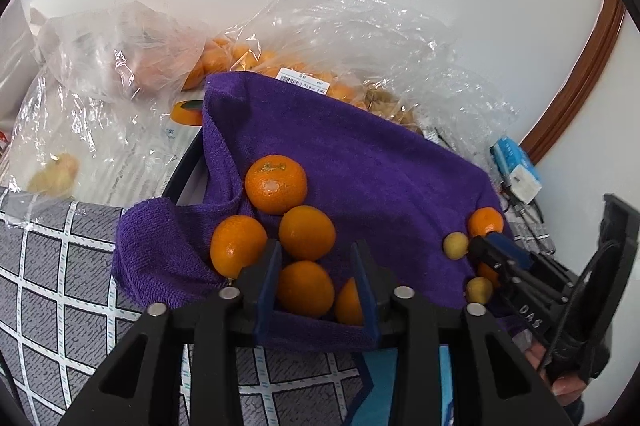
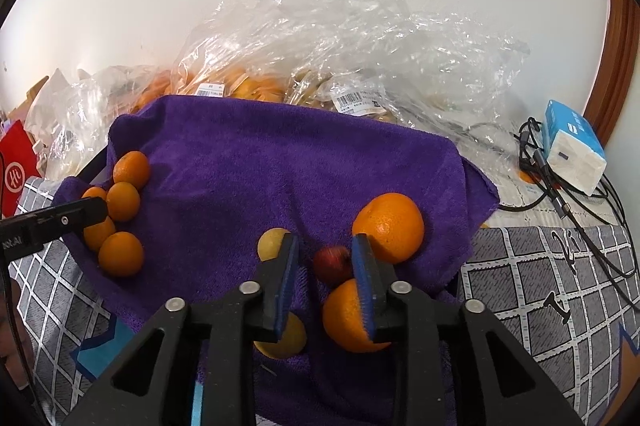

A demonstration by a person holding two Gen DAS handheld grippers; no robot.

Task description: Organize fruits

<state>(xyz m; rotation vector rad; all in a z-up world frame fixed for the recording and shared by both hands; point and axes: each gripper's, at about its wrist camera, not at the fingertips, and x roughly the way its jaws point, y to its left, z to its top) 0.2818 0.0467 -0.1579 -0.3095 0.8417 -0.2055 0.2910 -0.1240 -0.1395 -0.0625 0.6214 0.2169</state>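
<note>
Purple towel (image 1: 360, 161) lined the container in the left wrist view. The left gripper (image 1: 316, 282), at lower centre, stood with its fingers (image 1: 269, 278) slightly parted around a mandarin (image 1: 305, 289), apparently clear of it; piled neighbours could roll on contact.

In the right wrist view, the right gripper (image 2: 326, 278) stood ajar near centre, with a small red fruit (image 2: 331, 263) between its tips. An orange (image 2: 349, 318) touched one finger and could be nudged aside.

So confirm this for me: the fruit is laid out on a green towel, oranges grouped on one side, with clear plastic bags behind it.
Not quite: the towel is purple, not green, as the right wrist view shows plainly. The rest holds: oranges are grouped at one side, and clear plastic bags lie behind it.
</note>
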